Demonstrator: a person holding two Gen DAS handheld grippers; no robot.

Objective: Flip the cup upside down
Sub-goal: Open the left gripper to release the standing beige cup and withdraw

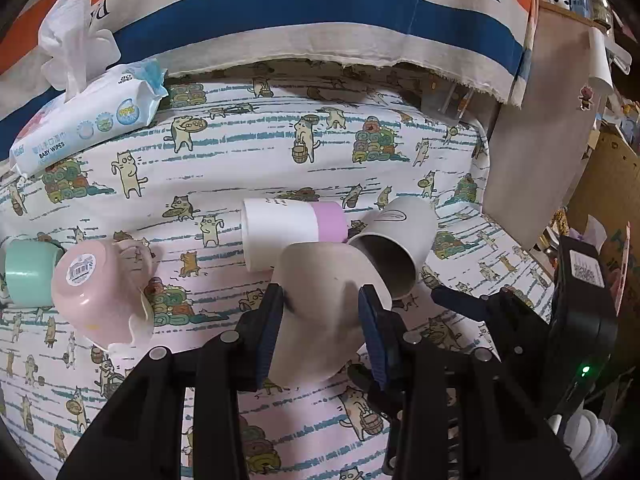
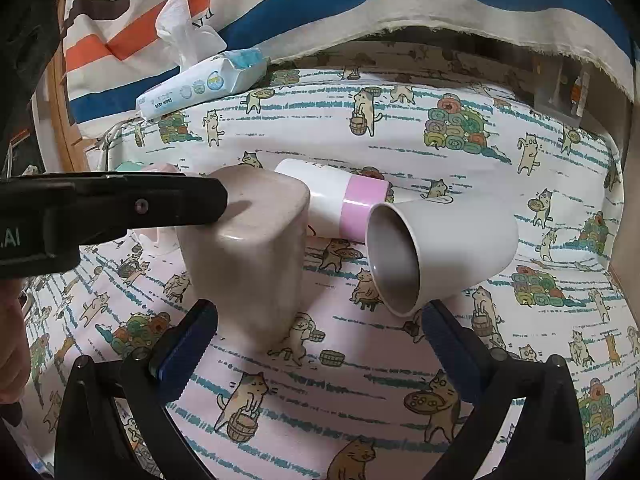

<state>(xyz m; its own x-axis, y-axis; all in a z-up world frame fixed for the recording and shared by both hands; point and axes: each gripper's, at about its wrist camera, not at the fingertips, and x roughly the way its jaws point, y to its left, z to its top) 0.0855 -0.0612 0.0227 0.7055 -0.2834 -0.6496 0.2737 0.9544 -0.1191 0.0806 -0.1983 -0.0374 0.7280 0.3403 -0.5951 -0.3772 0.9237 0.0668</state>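
My left gripper (image 1: 322, 304) is shut on a beige cup (image 1: 324, 280); the cup stands base up, mouth down on the cat-print cloth (image 1: 240, 152), and also shows in the right wrist view (image 2: 244, 256). A white cup (image 1: 396, 244) lies on its side just right of it, its open mouth facing the camera in the right wrist view (image 2: 436, 252). A white cup with a pink band (image 1: 292, 232) lies on its side behind them (image 2: 340, 200). My right gripper (image 2: 316, 324) is open and empty, in front of the beige and white cups.
A pink mug (image 1: 100, 292) lies tipped at the left with a mint cup (image 1: 28, 272) beside it. A baby wipes pack (image 1: 88, 120) lies at the back left (image 2: 200, 84). A striped cloth (image 1: 280, 12) hangs behind. A cardboard panel (image 1: 536, 140) stands at the right.
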